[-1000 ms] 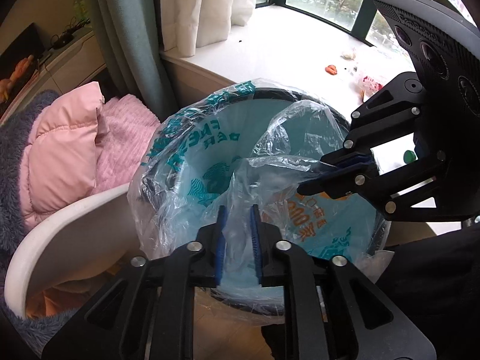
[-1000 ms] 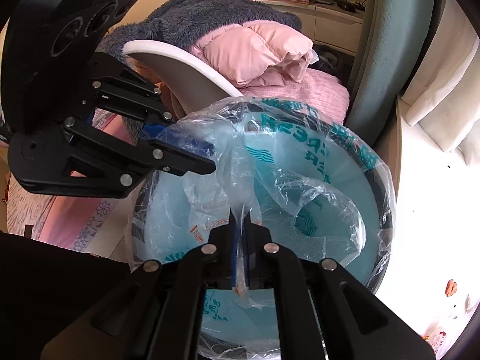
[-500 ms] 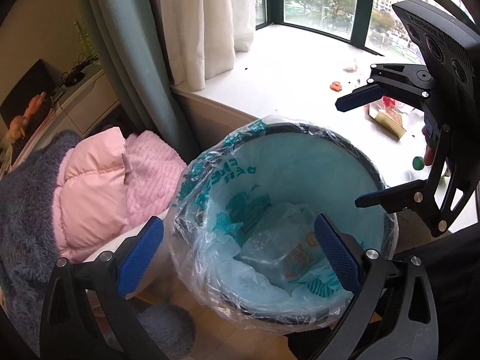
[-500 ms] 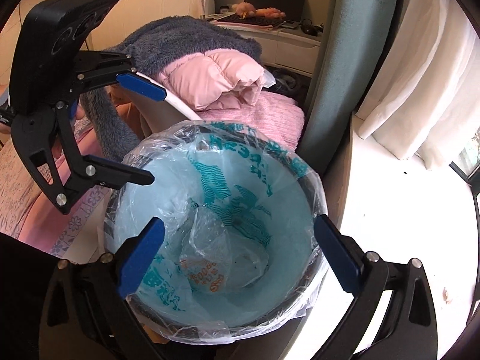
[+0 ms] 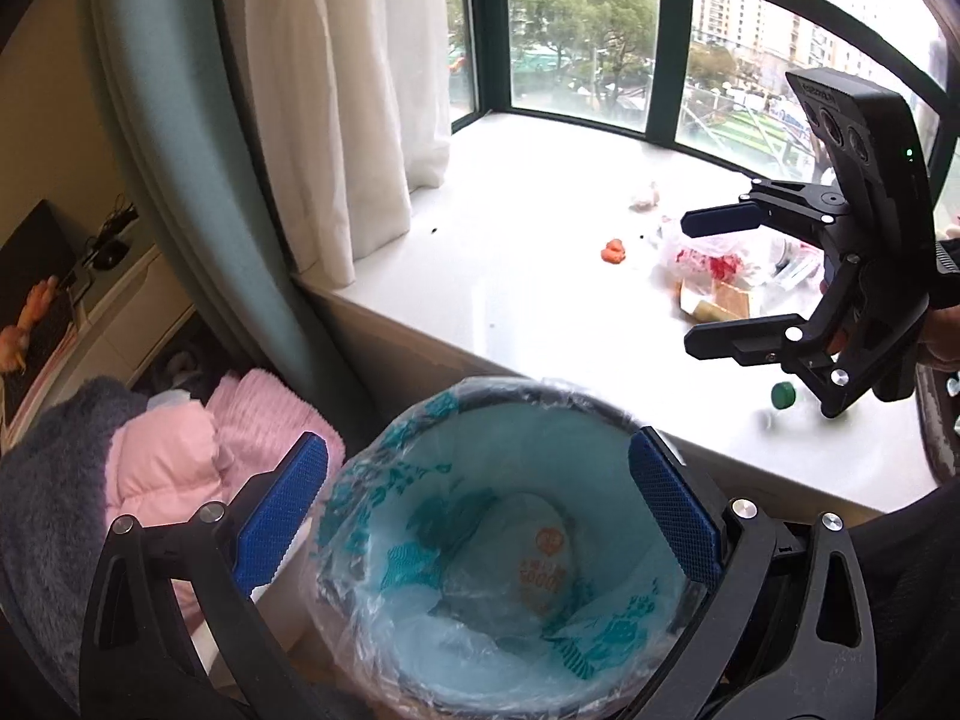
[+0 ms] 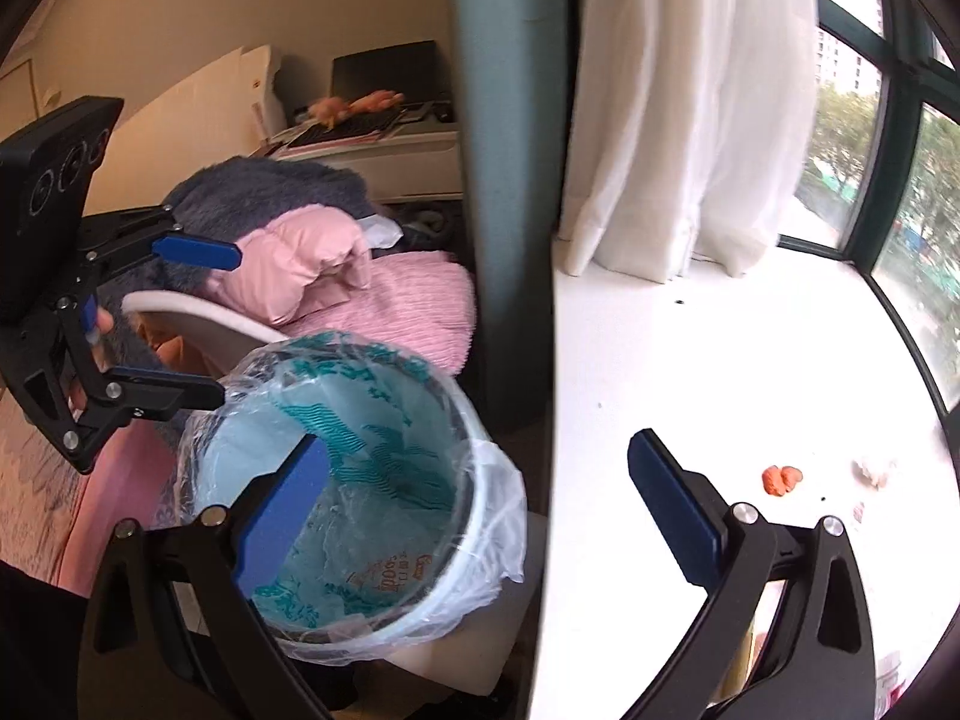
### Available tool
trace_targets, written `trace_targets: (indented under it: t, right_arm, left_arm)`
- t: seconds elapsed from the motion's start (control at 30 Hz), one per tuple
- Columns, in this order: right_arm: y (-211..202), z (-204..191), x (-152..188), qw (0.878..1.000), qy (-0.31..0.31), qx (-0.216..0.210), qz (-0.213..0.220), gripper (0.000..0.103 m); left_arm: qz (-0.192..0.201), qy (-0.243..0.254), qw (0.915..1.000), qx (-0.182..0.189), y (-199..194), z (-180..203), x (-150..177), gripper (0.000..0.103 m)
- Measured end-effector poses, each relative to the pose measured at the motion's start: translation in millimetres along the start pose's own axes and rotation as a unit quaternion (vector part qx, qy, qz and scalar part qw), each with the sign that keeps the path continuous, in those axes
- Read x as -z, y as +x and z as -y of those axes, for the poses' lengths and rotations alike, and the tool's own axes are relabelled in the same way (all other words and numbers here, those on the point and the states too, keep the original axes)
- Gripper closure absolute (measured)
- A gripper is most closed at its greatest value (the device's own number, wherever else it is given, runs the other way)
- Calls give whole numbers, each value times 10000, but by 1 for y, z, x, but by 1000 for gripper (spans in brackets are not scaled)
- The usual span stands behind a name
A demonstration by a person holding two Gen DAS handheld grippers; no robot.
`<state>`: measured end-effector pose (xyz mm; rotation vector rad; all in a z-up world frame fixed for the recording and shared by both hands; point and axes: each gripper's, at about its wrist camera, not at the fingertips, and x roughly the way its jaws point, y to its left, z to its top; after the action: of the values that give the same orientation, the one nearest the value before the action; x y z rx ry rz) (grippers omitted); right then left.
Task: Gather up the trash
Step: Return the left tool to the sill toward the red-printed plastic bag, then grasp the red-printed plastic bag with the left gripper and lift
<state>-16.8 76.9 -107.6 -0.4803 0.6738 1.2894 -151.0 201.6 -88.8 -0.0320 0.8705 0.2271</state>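
1. While both claws stand spread wide with nothing between their blue pads, the left claw [image 5: 477, 516] hangs over the round waste bin lined with a clear, teal-printed plastic bag [image 5: 420, 480].
2. Inside that bin, at the bottom, lies a crumpled clear plastic wrapper with orange print [image 5: 540, 564]; neither claw touches it.
3. The right claw [image 6: 477, 516] is released as well and points at the border between the bin [image 6: 468, 480] and the white window-sill surface [image 6: 690, 372]; its left pad sits over the bin mouth, its right pad over the sill.
4. In the left wrist view, the right claw [image 5: 720, 276] appears side-on above the sill surface [image 5: 540, 300], its two fingers well apart and empty.
5. In the right wrist view, the left claw [image 6: 204, 324] shows at the left edge, also spread and empty, in front of a pink padded jacket [image 6: 300, 264] and a grey fleece blanket [image 6: 270, 186].
6. Trash on the sill:
   - a small orange scrap [image 5: 613, 252], lying apart from the rest;
   - a clear bag with red contents [image 5: 714, 258];
   - a tan cardboard piece [image 5: 720, 303] just beside that bag;
   - a green bottle cap [image 5: 782, 394] near the sill's front edge;
   - a pale crumpled wad [image 5: 645, 197] farther toward the glass.
7. A white sheer curtain [image 5: 336, 90] and a teal drape [image 5: 168, 150] hang at the sill's left end.
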Motion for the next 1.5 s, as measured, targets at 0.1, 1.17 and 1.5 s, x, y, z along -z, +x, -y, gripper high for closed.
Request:
trace_targets:
  t: [0.1, 1.17, 1.5]
  right_arm:
    - [-20, 30, 12, 9986, 361, 378, 81, 6]
    - [-95, 306, 136, 9370, 3028, 1744, 24, 6]
    - [-58, 342, 149, 9331, 3336, 1326, -208, 7]
  left_arm:
    - [136, 140, 9995, 229, 7, 14, -23, 6]
    - [-424, 1193, 9659, 2259, 242, 222, -204, 6]
    - [-954, 1015, 9595, 2450, 320, 229, -209, 8]
